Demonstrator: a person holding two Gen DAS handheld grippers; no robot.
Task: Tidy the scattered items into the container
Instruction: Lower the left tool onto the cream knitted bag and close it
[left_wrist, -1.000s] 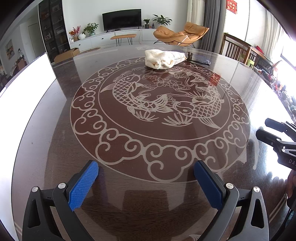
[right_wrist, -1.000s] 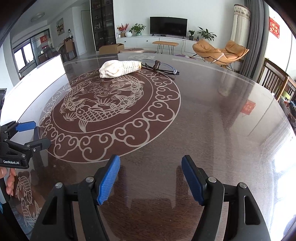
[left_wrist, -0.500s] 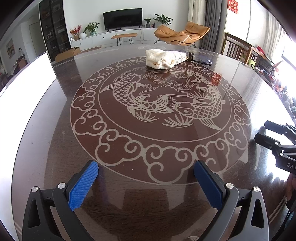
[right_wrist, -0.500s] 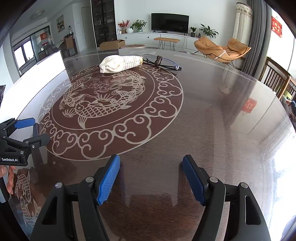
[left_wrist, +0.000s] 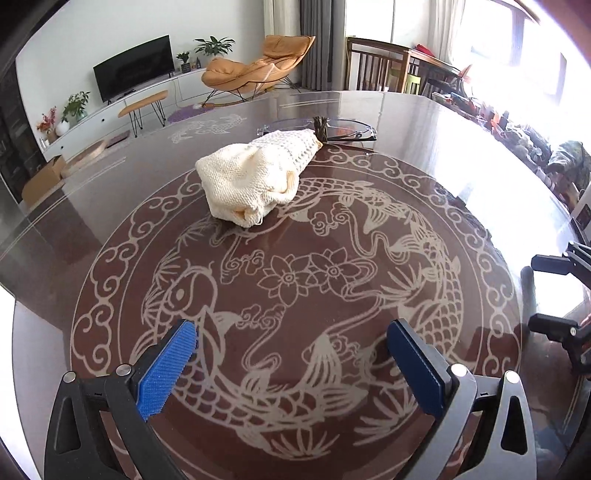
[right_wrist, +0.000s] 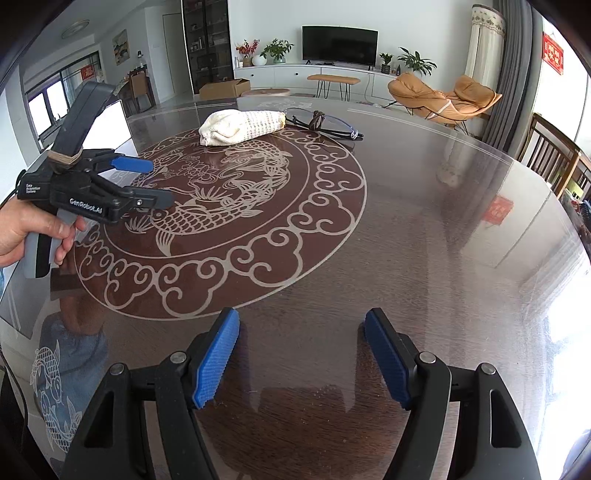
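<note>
Left wrist view: left gripper (left_wrist: 291, 354) at the bottom of the frame, blue pads spread wide with nothing between them, above the carved fish pattern of a dark glossy table (left_wrist: 461, 155). Cream knitted pouch (left_wrist: 255, 177) lying upper centre on the pattern's far rim, a pair of glasses (left_wrist: 343, 131) just behind it, touching or nearly so. Black tips of the right gripper (left_wrist: 550, 295) at the right edge. Orange lounge chair (left_wrist: 258, 68) and television (left_wrist: 133, 68) across the top. Right wrist view: right gripper (right_wrist: 301, 356) at bottom centre, jaws opening, nothing between the blue pads, bare table beneath. Left gripper (right_wrist: 155, 182) at the left edge, gripped by a hand (right_wrist: 33, 230), jaws apart, pointing toward the pattern. Pouch (right_wrist: 242, 127) and glasses (right_wrist: 325, 123) upper centre, well apart from both grippers. Container not identifiable in either view.
</note>
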